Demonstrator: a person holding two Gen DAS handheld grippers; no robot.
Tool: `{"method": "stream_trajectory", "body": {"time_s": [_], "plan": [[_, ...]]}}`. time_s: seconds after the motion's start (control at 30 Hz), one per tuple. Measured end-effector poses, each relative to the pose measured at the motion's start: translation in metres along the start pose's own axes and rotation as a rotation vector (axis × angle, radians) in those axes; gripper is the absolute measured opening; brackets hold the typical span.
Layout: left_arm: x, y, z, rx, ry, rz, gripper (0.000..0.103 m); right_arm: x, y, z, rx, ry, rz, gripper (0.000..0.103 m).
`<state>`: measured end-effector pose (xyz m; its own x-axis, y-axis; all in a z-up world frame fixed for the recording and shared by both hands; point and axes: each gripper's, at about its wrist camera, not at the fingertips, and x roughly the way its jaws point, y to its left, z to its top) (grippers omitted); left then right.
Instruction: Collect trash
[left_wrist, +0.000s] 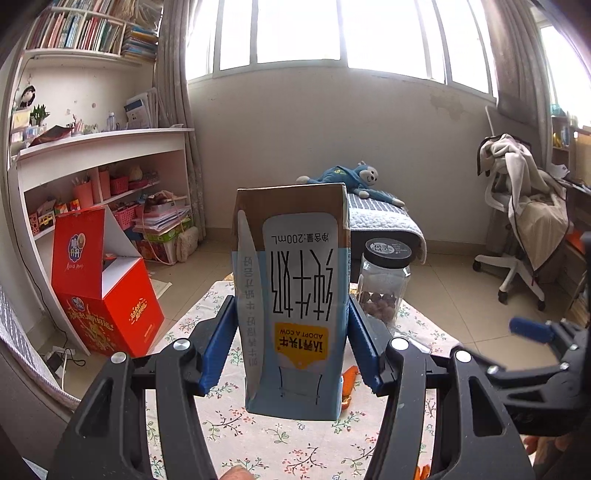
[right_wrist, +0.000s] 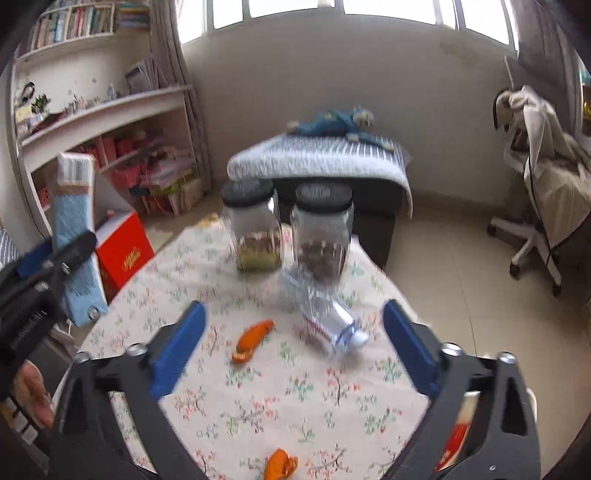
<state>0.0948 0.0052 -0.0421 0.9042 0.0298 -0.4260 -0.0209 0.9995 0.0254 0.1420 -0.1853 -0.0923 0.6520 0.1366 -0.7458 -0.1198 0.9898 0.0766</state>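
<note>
Milk carton (left_wrist: 291, 295) sits upside down, squeezed between the left gripper (left_wrist: 291, 347) fingers, lifted off the table (right_wrist: 258, 406) for throwing away. Right gripper (right_wrist: 291, 347) is wide apart and empty, over a plastic bottle (right_wrist: 328, 321).

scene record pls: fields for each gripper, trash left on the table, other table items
left gripper: shut on milk carton, held upside down above the table
right gripper: open, nothing between the fingers, over the tablecloth
trash on table: crushed clear plastic bottle lying on its side; orange peel mid-table; second orange peel at near edge
other table items: two black-lidded jars at far end, standing
off table: red box on the floor, flap open
</note>
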Motion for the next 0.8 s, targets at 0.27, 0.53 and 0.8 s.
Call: {"method": "stream_trajectory", "body": {"time_s": [0.27,0.53,0.8], "plan": [[0.019,0.014,-0.012,0.015,0.103,-0.034,0.057,0.081,0.012,-0.086,-0.004,0.476,0.011,0.077],[0.021,0.020,-0.015,0.004,0.122,-0.037,0.057,0.091,0.018,-0.114,-0.037,0.536,-0.022,0.033],[0.027,0.026,-0.014,-0.019,0.130,-0.019,0.057,0.067,0.043,-0.083,-0.015,0.368,0.069,0.022]]}}
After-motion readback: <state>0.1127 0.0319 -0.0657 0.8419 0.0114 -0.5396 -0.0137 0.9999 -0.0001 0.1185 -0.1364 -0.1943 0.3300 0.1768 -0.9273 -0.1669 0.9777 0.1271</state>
